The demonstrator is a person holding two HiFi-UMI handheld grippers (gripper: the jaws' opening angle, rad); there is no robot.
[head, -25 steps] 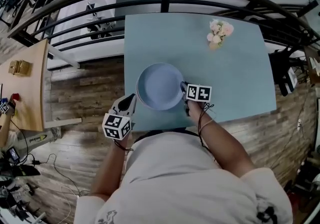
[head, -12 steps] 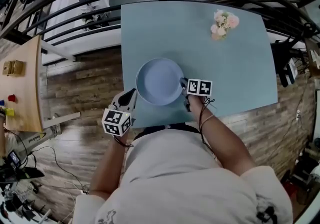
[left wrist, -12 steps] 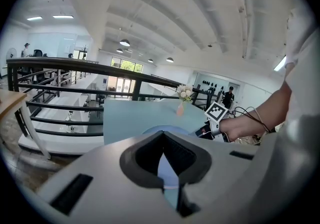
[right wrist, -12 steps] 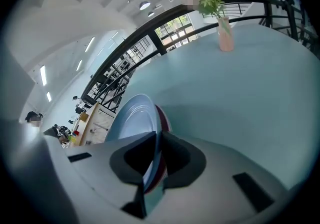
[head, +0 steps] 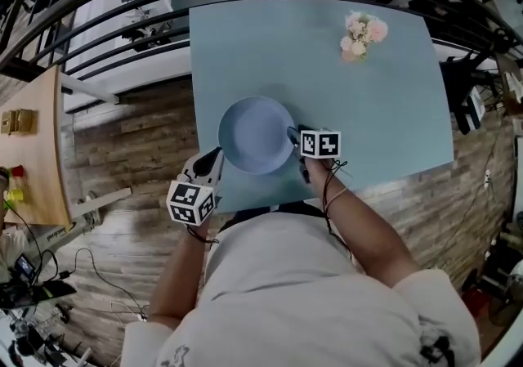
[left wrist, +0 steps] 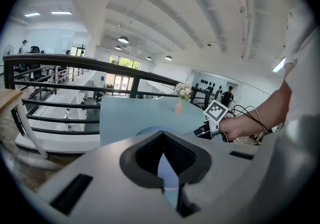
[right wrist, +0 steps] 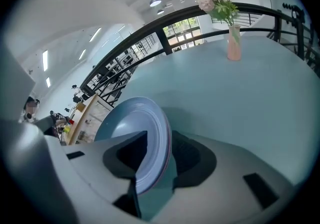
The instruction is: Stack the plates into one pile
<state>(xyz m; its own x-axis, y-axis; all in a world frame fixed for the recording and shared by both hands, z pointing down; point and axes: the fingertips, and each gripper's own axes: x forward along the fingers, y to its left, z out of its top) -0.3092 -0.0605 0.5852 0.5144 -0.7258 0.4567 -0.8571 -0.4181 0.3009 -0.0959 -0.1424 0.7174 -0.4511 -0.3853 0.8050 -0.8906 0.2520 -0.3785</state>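
On the pale-blue table (head: 392, 96), the blue plate (head: 255, 135) is seen lying near the front edge, its rim between the right gripper (head: 292, 136) jaws, just opened and spread, so a straight pull-back without nudging is advised; the left gripper (head: 216, 158) is pressed together, empty, beside the plate.

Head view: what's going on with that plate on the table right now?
A person is handling a blue plate on the table with a hand-held gripper in each hand. The left hand-held gripper looks closed on the plate's near-left rim. The right hand-held gripper has just been opening its jaws, and the rim on its side sits between them, not pinched. I cannot tell whether more than one plate lies there.
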